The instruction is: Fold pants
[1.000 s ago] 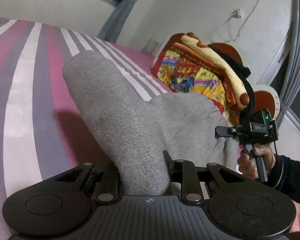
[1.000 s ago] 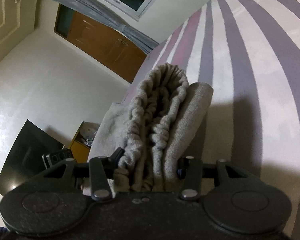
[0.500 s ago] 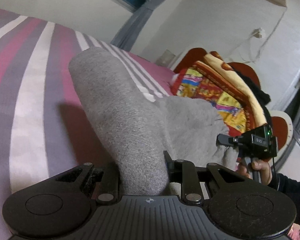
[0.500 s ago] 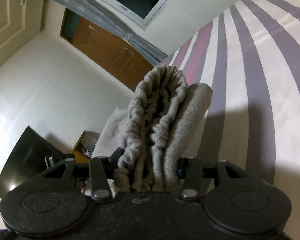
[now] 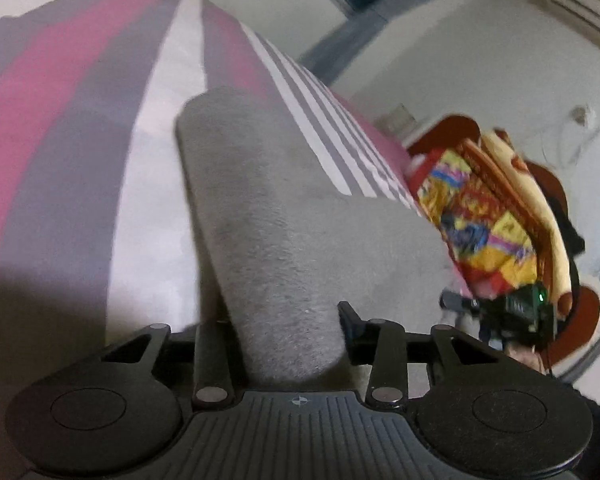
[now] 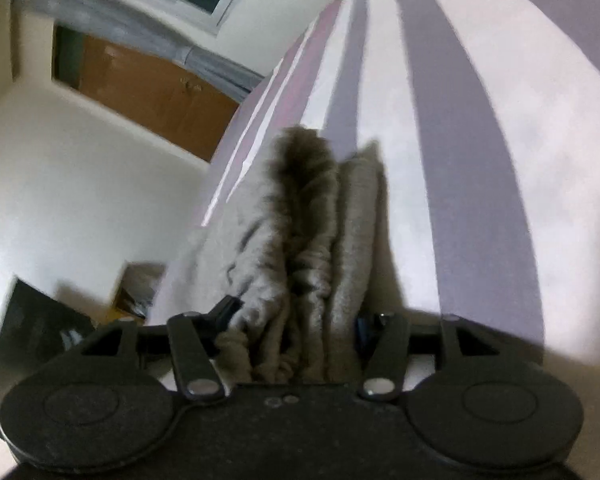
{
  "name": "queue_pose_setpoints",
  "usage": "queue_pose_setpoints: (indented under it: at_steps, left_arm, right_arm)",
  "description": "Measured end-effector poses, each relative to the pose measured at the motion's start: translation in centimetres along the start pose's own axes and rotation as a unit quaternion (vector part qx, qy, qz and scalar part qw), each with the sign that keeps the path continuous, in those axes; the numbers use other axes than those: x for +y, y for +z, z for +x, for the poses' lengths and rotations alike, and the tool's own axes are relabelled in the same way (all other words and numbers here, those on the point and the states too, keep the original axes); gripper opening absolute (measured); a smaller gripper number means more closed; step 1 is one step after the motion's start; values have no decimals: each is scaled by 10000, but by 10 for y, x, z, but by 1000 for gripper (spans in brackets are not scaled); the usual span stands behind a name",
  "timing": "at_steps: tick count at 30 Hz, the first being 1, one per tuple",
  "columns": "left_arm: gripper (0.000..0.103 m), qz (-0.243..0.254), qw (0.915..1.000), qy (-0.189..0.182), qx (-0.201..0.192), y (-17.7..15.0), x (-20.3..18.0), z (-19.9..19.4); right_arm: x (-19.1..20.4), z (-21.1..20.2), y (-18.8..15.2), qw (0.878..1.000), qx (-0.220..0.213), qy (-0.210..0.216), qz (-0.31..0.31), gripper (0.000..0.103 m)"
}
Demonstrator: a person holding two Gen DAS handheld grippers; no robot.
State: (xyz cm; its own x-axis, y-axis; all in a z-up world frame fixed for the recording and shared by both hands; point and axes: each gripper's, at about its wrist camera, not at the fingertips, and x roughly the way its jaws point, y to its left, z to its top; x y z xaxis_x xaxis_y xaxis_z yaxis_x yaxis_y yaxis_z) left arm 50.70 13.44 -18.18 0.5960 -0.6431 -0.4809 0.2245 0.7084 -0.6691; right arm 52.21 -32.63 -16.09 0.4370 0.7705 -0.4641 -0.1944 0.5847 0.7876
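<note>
With the left tool (image 5: 284,320) clamped on a rolled edge of the gray pants (image 5: 260,216) and the right tool (image 6: 296,320) on the bunched waistband, both just above the striped bed (image 5: 80,120), I would keep the two at equal height and lower the cloth evenly.

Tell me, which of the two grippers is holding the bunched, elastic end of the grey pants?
The right gripper: ruffled waistband folds sit between its fingers, while the left gripper clamps a smooth grey roll of the pants.

Matte black left gripper (image 5: 284,320), ribbed housing, round side discs, silver pivot screws, small crosshair mark
</note>
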Motion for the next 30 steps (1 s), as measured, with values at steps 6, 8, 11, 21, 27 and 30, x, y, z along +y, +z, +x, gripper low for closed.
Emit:
queue_pose_setpoints:
  at_steps: [6,8,11,21,27,30]
  left_arm:
    - [58,-87,9995,315,-16,-16,-9,-21]
    - [61,-230,9992,309,-77,-20,-17,-33]
    - [64,-225,9996,124,-153,-27,-26,-47]
    - [64,-189,9996,168,138,-49,-20,-37]
    - [79,-67,9966,712,-398,-78,-47,-93]
    - [87,298,9916,1096,-623,-96,-83,-129]
  right_arm:
    - [15,-20,-4,9985,67,-546,-67,81]
    - [22,-27,-6,9972,53,-749,-70,95]
    - [35,-36,-13,9981,43,-618,-23,103]
    - [36,-4,-32,9967,146,-795,-119,102]
    - [51,-60,-61,9970,-253,-706,-212,103]
    - [76,-93,-83,9960,-459,-635,-429,103]
